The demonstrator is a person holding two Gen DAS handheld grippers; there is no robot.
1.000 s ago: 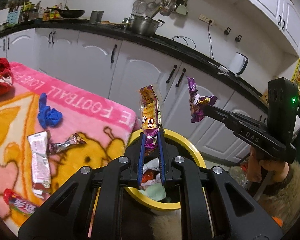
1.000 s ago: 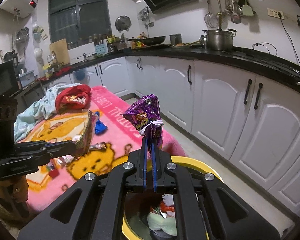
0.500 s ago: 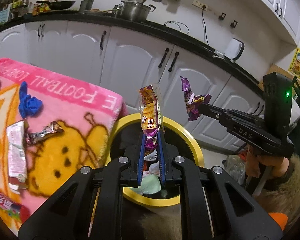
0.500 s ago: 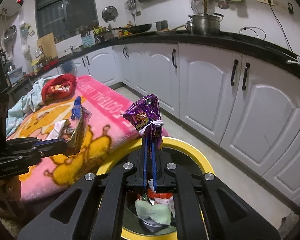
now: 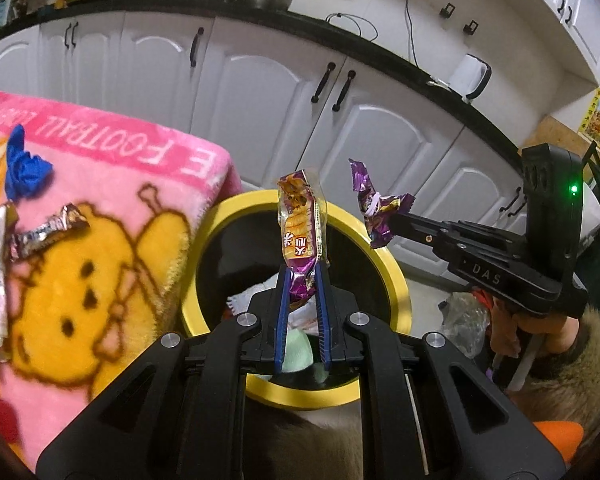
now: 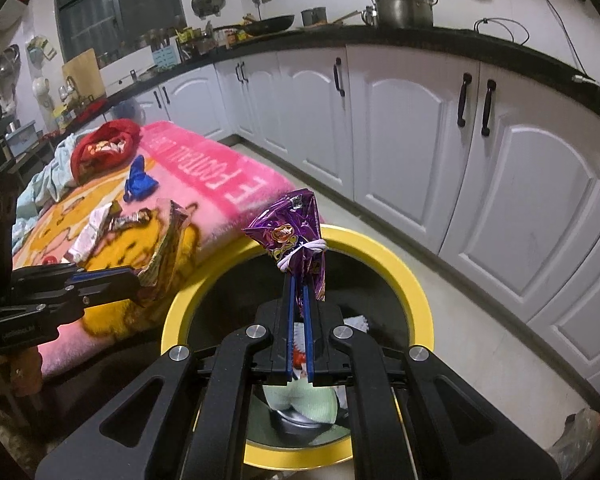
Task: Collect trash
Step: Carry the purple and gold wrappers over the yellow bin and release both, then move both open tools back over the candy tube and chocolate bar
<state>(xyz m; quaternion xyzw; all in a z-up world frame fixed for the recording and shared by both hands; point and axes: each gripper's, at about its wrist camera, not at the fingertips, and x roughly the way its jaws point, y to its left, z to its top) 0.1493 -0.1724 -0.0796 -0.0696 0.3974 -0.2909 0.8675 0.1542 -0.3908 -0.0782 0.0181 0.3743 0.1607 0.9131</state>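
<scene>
Room: kitchen, white cabinets (image 6: 400, 128) under a dark counter; a pink blanket (image 5: 100, 264) is covering the surface at the left.
Bin: yellow-rimmed bin (image 5: 396, 280) is standing on the floor just beside the blanket edge, mouth open upward, rubbish already lying inside.
Left gripper: left gripper (image 5: 302, 276) is clamping the lower end of an orange wrapper (image 5: 300, 228); jaws are pressed against the foil.
Orange wrapper axis: long axis is running upright, in line with the fingers; free end is pointing up and away from the camera.
Right gripper: right gripper (image 6: 299, 280) is pinching a purple wrapper (image 6: 292, 236) just below its white tie; jaws are nearly together on it.
Purple wrapper axis: also upright; the puffed end is standing above the fingertips.
Key relation: both wrappers are hanging over the bin mouth, which lies directly below each gripper; the left one appears nearer the blanket side, the right one nearer the cabinet side.
Nearer arm: neither is clearly closer; both seem ready to release.
Next move (judgement): opening the jaws should be enough, as each wrapper would be falling straight down inside the rim.
Risk (judgement): light foil may be clinging to a pad or drifting toward the rim.
Remaining trash: a brown wrapper (image 5: 48, 232), a blue scrap (image 5: 24, 168) and a white pack (image 6: 92, 232) are lying on the blanket, well apart from the bin.
</scene>
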